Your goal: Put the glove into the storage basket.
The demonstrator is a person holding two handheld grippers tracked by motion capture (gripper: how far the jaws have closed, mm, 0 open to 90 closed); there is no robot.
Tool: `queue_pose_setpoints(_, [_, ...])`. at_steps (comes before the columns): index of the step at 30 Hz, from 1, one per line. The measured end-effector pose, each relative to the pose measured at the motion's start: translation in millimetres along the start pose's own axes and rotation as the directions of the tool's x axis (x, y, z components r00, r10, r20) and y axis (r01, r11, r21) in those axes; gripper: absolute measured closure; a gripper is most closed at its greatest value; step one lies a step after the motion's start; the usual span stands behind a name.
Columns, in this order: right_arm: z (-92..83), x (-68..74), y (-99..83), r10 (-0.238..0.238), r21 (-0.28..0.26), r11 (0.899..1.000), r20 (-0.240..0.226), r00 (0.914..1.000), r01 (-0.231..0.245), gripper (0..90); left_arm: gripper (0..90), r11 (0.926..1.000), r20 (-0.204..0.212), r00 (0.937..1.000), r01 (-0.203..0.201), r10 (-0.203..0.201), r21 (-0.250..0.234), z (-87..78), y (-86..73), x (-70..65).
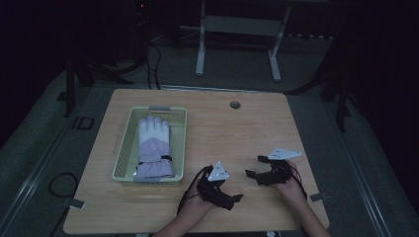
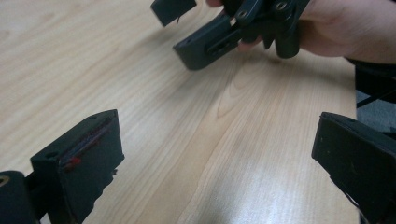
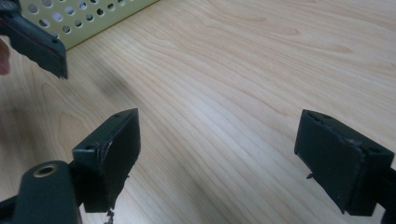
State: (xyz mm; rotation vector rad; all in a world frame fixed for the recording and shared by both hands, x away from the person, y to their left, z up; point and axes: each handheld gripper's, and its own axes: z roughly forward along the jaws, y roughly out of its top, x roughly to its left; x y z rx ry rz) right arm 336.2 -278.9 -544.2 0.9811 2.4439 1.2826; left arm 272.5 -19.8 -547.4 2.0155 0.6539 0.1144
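Glove (image 1: 154, 148): it lies in the basket (image 1: 181, 143), left of mid frame in the high view. White finger part points to the top of the frame, purple cuff points to the bottom, twd you.
Long axis: up-and-down in the high view, same way as the long side of the basket.
Basket: pale green w/ holes, sits on the bench (image 1: 237, 128). A corner of it shows at the upper left of the right gripper view (image 3: 88, 18).
Left gripper (image 1: 232, 200): low in the frame, just right of the basket's near corner. Its jaws stand wide apart, nothing btwn them, just bare wood under them in the left gripper view (image 2: 212, 154).
Right gripper (image 1: 254, 167): right of centre, low in the frame. Jaws also wide apart w/ nothing in them, as its own view shows (image 3: 217, 154).
Which way to the glove: from both grippers it lies to the left and a bit up in the high view.
Nearer hand: your left one, I think. It is near the cuff end; your right one is well apart from the basket.
Tip: I'd say the cuff is the end you can reach first, so go in from the bottom of the basket, along the glove, not across it.
Watch out: basket wall stands btwn the gripper and the cuff, so you prob. must come over the rim.
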Motion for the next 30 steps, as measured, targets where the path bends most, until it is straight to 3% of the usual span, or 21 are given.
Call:
queue_pose_setpoints(6, [-7.3, -1.9, -14.3, 0.010, 0.002, 1.000, 0.015, 0.9998, -0.010, 13.8, 2.1, 0.9987, 0.011, 0.9999, -0.011, 0.010, 0.049, 10.2, -8.0, -1.7])
queue_pose_setpoints(8, [-10.0, -0.7, -19.2, 0.013, -0.009, 1.000, 0.029, 0.9995, -0.013, 13.8, 2.1, 0.9979, -0.015, 0.9993, -0.034, 0.034, 0.055, 11.6, -10.2, -2.8])
queue_pose_setpoints(12, [-16.2, 1.8, -22.3, 0.016, -0.030, 0.999, 0.044, 0.9989, -0.014, 13.8, 2.1, 0.9983, -0.039, 0.9984, -0.040, 0.042, 0.042, 12.1, -14.4, -3.5])
queue_pose_setpoints(14, [-20.3, 3.2, -23.3, -0.011, -0.020, 1.000, 0.055, 0.9984, 0.012, 13.6, 2.1, 0.9960, -0.044, 0.9969, -0.062, 0.065, 0.065, 12.1, -14.9, -4.1])
queue_pose_setpoints(17, [-24.8, 1.6, -26.7, -0.035, -0.008, 0.999, 0.078, 0.9963, 0.036, 13.6, 2.1, 0.9949, -0.063, 0.9942, -0.084, 0.087, 0.056, 10.2, -17.0, -4.3])
queue_pose_setpoints(22, [-27.8, -8.3, -30.1, -0.008, -0.026, 1.000, 0.071, 0.9974, 0.010, 13.6, 2.1, 0.9979, -0.065, 0.9959, -0.063, 0.064, 0.013, 6.9, -19.7, -4.5])
queue_pose_setpoints(30, [-28.0, -12.6, -32.1, 0.002, -0.030, 1.000, 0.062, 0.9981, 0.000, 13.7, 2.1, 0.9995, -0.025, 0.9994, -0.023, 0.022, -0.022, 4.6, -20.6, -4.0])
